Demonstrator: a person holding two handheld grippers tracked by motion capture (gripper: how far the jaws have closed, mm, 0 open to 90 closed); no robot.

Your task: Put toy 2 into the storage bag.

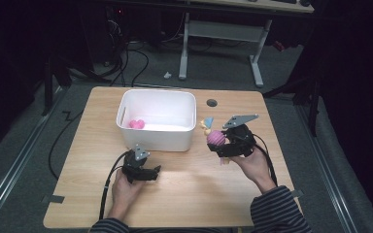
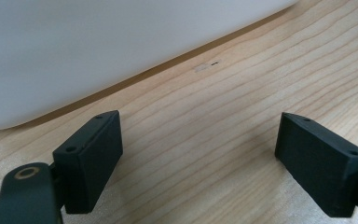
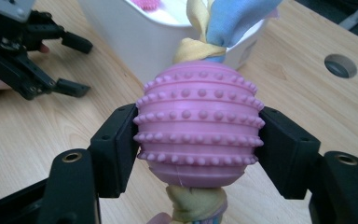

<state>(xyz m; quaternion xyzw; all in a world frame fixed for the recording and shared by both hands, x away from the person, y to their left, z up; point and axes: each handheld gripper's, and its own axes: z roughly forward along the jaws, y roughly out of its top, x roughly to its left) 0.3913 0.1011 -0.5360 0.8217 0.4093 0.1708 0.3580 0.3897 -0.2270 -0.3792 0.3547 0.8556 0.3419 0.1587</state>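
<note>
Right claw [image 3: 198, 135] clamped on pink ball [image 3: 199, 123], held above bench [image 1: 184, 194]; knotted cloth [image 3: 223, 28] sticks out beyond its jaws. White bin [image 1: 158, 126] just left of it. Left claw [image 2: 200, 158] released, jaws spread, resting beside bin wall.

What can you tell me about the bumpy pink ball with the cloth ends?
The pink ball looks like soft rubber, egg-shaped, ringed with ridges of little nubs. Knotted yellow and blue cloth pokes out of its top and bottom. The right gripper holds it upright, its black pads pressing on both sides. It hangs above the wooden table, to the right of the white bin.
</note>
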